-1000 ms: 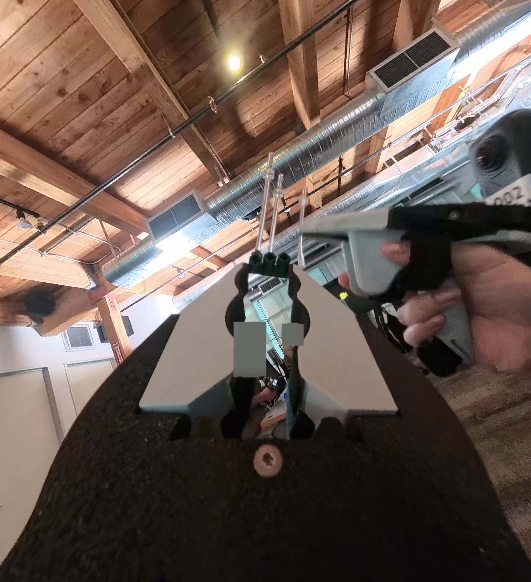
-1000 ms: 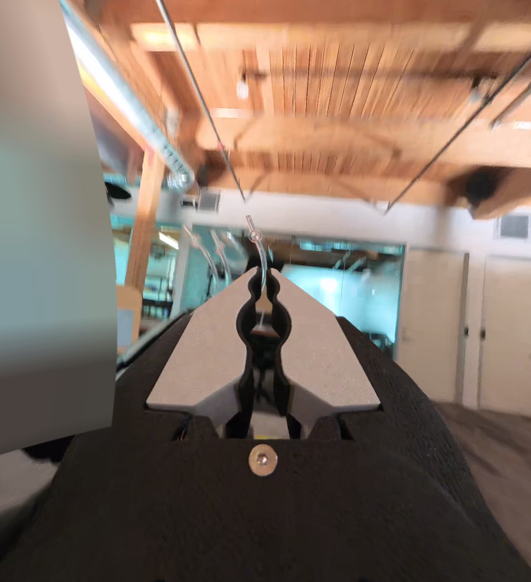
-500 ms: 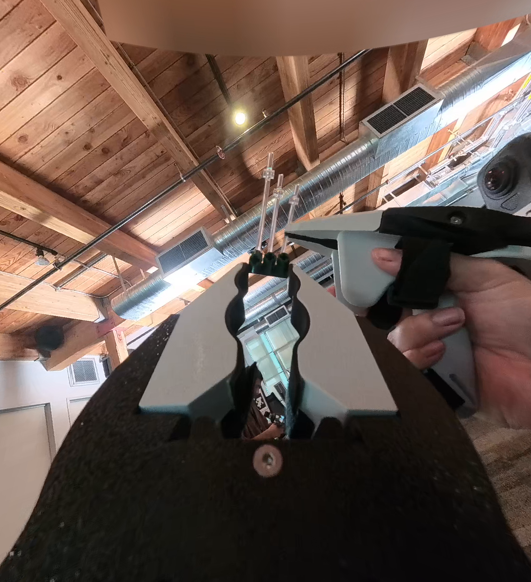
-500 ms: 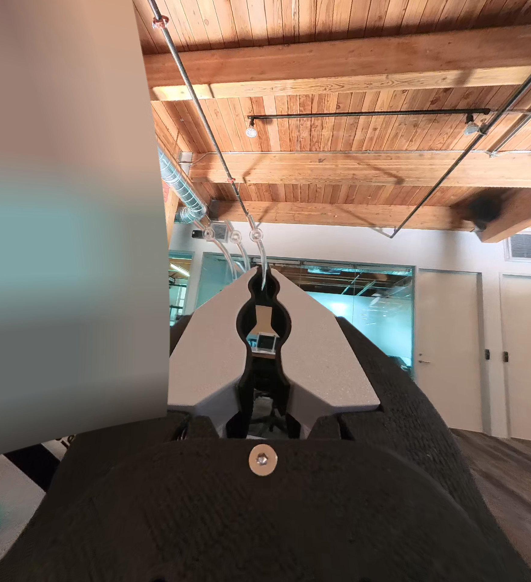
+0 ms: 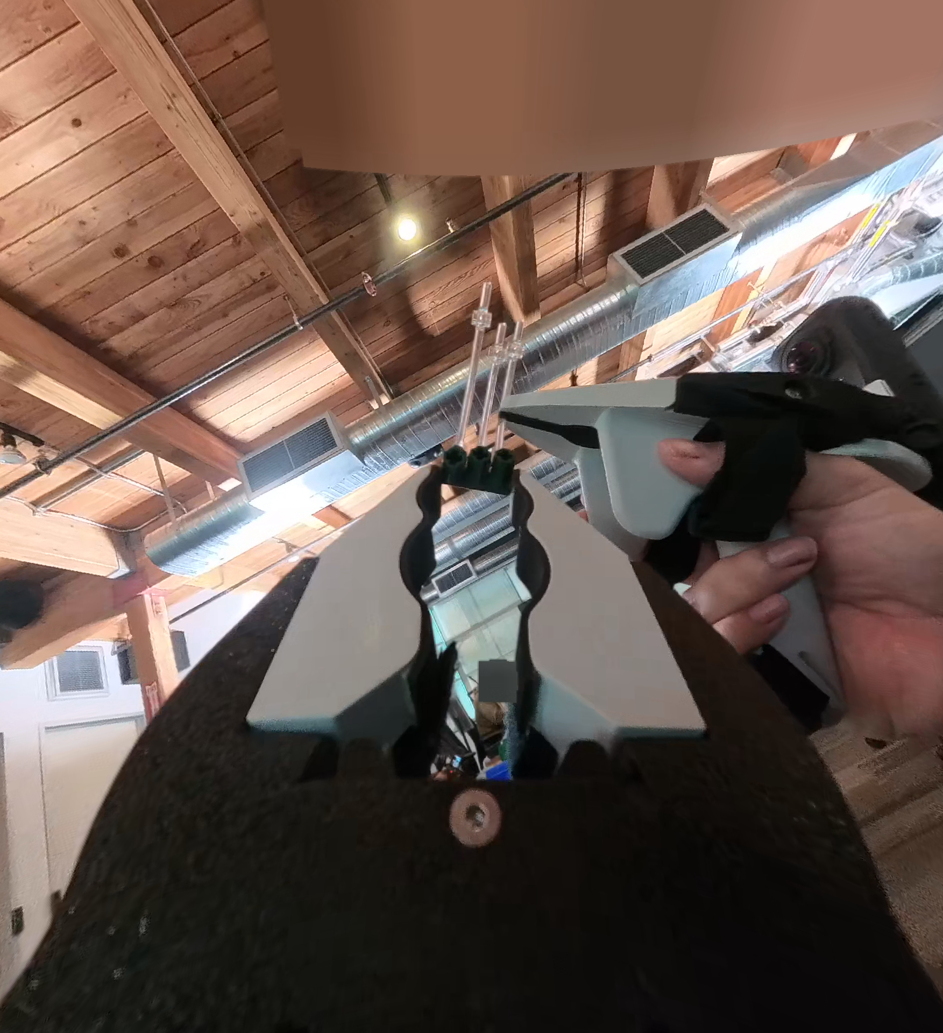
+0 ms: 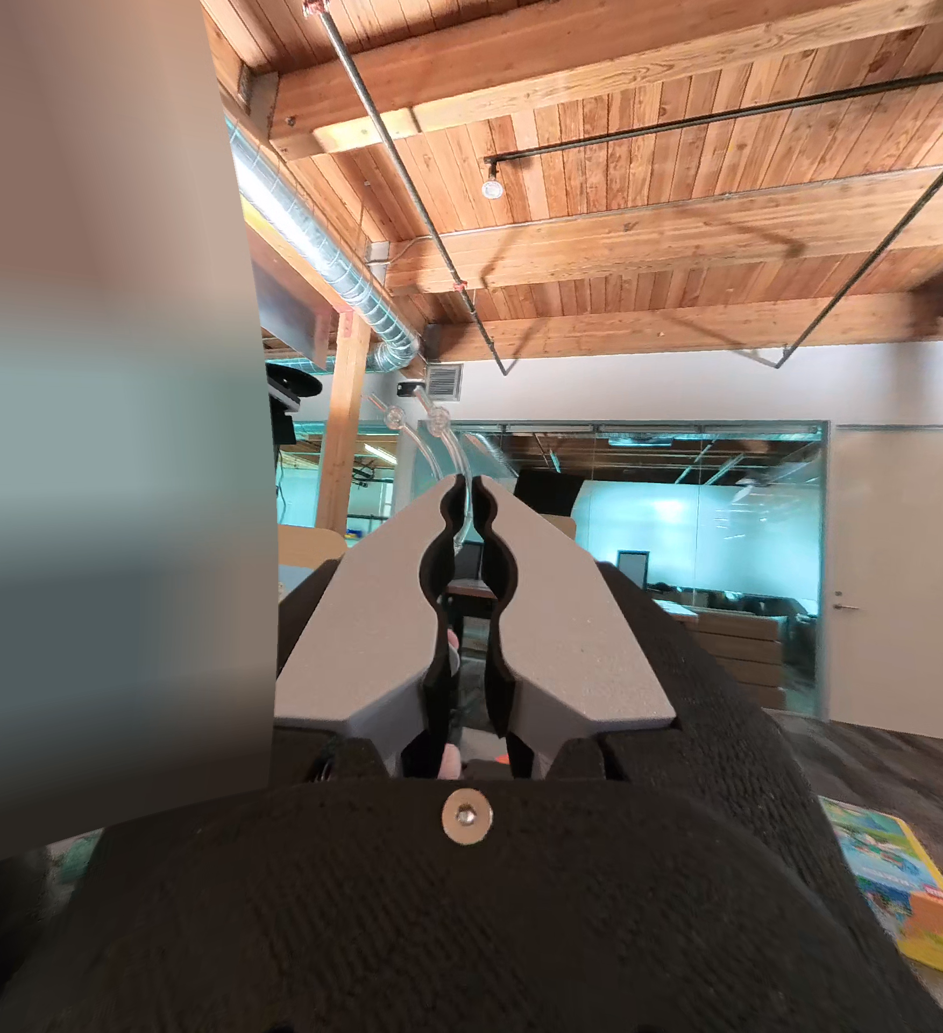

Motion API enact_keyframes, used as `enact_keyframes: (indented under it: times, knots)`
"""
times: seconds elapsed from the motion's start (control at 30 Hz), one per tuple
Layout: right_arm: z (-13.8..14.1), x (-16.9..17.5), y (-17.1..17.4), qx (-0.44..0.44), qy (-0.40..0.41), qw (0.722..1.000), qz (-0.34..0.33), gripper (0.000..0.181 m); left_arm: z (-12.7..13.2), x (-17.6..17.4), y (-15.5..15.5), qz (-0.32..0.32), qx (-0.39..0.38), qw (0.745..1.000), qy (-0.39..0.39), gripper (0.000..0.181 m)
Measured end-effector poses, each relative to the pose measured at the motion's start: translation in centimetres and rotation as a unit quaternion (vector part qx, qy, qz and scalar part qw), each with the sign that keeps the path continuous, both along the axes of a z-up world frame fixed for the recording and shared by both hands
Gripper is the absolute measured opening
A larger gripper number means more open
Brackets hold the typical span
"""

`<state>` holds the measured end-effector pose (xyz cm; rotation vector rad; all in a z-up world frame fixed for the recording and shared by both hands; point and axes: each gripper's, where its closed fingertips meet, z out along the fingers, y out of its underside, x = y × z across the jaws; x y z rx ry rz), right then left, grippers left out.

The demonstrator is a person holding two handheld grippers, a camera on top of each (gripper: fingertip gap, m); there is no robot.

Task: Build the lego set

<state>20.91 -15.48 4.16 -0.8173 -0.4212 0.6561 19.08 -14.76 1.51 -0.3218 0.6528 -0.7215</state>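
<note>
Both grippers point up at the ceiling; no desk under the parts in either view. Your left gripper (image 5: 477, 479) is closed on the green brick (image 5: 478, 469), pinched across its ends at the very fingertips. Two clear rods (image 5: 472, 385) stand in its left and middle sockets. Change over the last second: the third rod (image 5: 509, 385), which was off to the right of the brick, now stands in line with the other two, its foot at the right socket. Your right gripper (image 6: 466, 482) comes in from the right, fingers narrow and clamped on that rod low on its shaft; the right wrist view shows it running between the tips. Judgement: the third rod is at or in its socket, so this sub-step looks near done. Whether it is pressed fully home cannot be told from here. Next call is likely a short push along the rod, then let go with the right.
</note>
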Motion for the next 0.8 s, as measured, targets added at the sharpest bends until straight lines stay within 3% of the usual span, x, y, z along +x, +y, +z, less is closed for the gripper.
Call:
enact_keyframes:
  times: [0.03,0.37,0.8]
  knots:
    - [0.0,0.0,0.1,-0.002,-0.003,1.000,-0.002,0.001,0.0,0.0,0.2,0.004,-0.002,1.000,-0.001,0.022]
    - [-0.5,0.1,0.9,-0.032,0.011,0.999,0.010,0.001,0.1,-0.4,0.5,0.021,0.001,1.000,-0.014,0.022]
    - [-0.7,0.2,0.9,-0.073,0.053,0.991,0.099,0.001,0.0,-0.6,0.3,0.017,0.020,1.000,-0.014,0.022]
